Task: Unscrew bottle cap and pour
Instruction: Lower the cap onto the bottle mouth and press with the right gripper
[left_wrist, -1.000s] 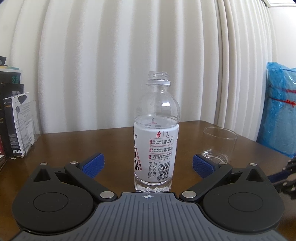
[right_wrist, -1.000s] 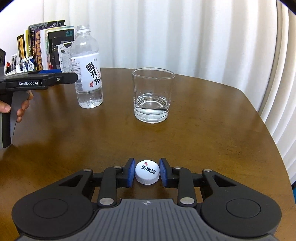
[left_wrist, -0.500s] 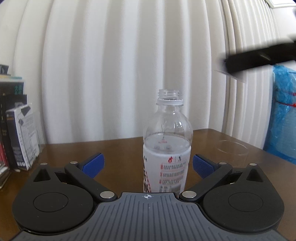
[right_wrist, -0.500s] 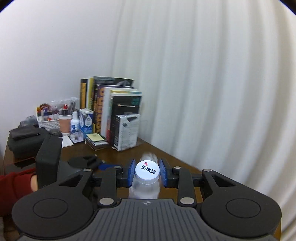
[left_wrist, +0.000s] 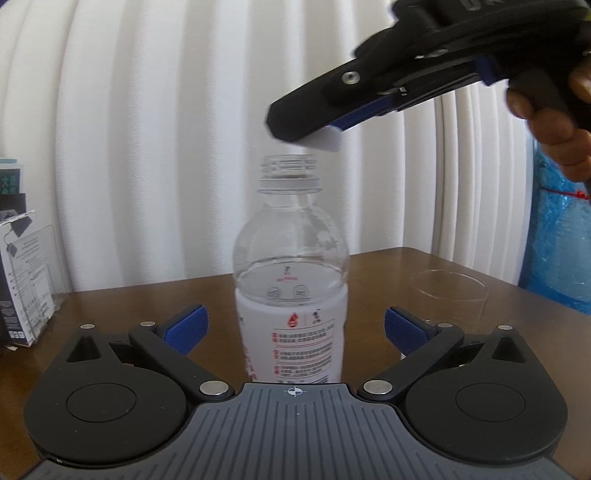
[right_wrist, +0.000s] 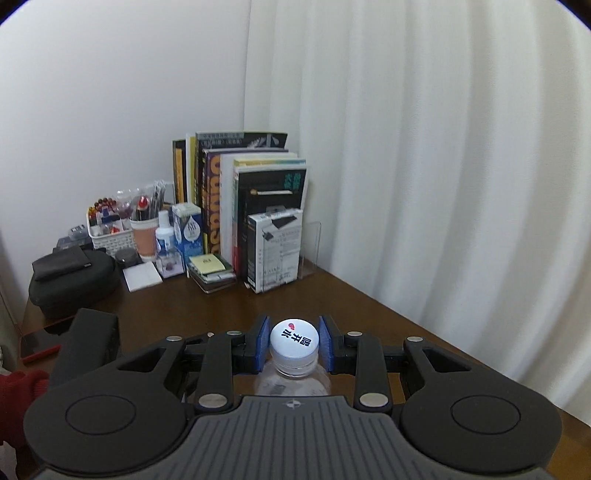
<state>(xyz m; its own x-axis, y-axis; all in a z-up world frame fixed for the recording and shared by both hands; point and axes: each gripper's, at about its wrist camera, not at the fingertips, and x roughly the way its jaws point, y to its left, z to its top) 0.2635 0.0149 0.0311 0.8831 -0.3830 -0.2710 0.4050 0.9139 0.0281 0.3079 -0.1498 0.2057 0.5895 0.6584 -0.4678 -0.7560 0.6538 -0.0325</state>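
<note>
Brown wooden bench (left_wrist: 461, 266) carries the clear plastic water bottle (left_wrist: 291, 266), upright between the wide-spread blue pads of the left claw (left_wrist: 293, 328). Just above its open neck, the right claw (right_wrist: 293, 341) pinches the white screw cap (right_wrist: 294, 339).

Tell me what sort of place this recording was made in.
Most likely a home study or desk corner. A brown wooden table stands against white curtains, with a row of upright books at the wall and a small basket of pens and oddments beside them.
</note>
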